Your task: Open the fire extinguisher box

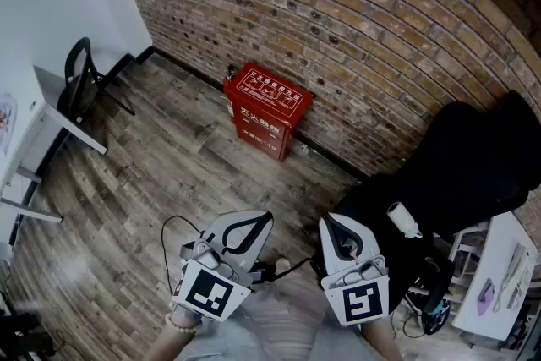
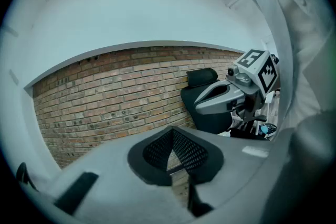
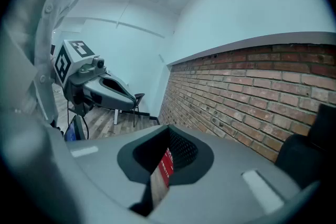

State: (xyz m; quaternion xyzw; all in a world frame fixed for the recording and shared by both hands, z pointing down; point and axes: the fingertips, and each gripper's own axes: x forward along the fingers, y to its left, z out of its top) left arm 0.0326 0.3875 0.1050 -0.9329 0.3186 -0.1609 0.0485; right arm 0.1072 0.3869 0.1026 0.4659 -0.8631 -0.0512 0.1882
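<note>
A red fire extinguisher box with white print stands on the wooden floor against the brick wall, its lid down. Both grippers are held low, near the person's body and well short of the box. My left gripper is shut with nothing between its jaws. My right gripper is shut and empty too. In the right gripper view a sliver of the red box shows through the slit between the jaws. The left gripper view looks at the brick wall and the right gripper's body.
A black office chair stands at the right by the wall, with a white cart beside it. At the left are a black chair and a white desk. A black cable lies on the floor near the left gripper.
</note>
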